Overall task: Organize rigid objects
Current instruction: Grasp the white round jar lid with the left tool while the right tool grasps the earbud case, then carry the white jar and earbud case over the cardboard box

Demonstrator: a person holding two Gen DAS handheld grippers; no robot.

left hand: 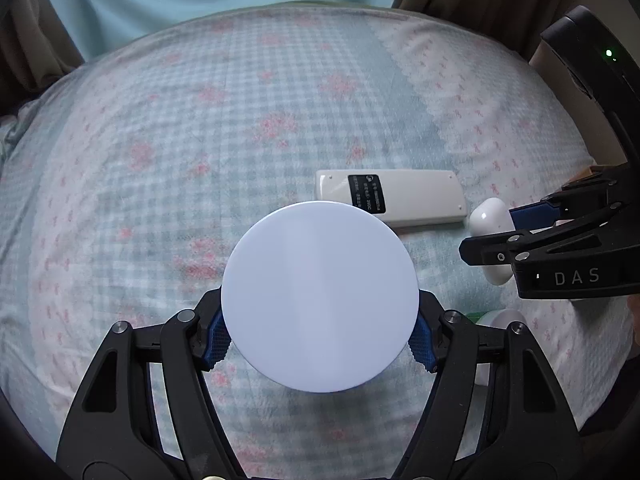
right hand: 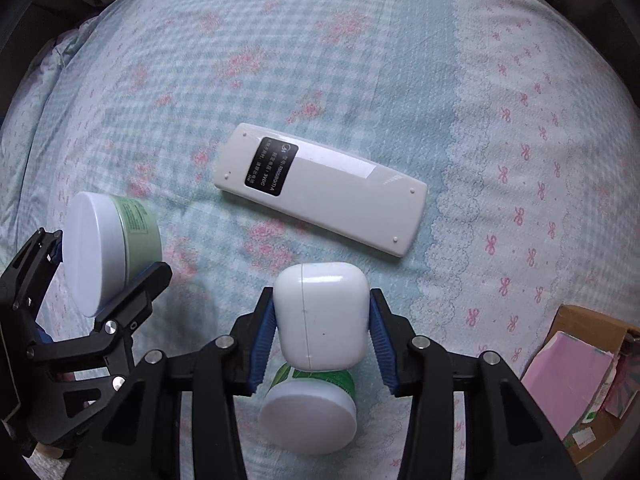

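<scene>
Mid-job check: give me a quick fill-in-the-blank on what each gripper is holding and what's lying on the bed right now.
1. The left gripper is shut on a green jar with a ____ lid.
2. The right gripper clamps a white ____ case.
3. The remote lies on the bedsheet with its ____ side facing up.
4. A second jar lies on the sheet ____ the right gripper's case.

Missing words: white; earbud; back; under

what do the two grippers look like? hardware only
Both are matte black plastic linkage frames with silver pivot pins and ribbed blue finger pads. The right hand-held gripper carries white "DAS" lettering and a green LED on its body. The left hand-held gripper matches. No cables or sleeves visible.
</scene>
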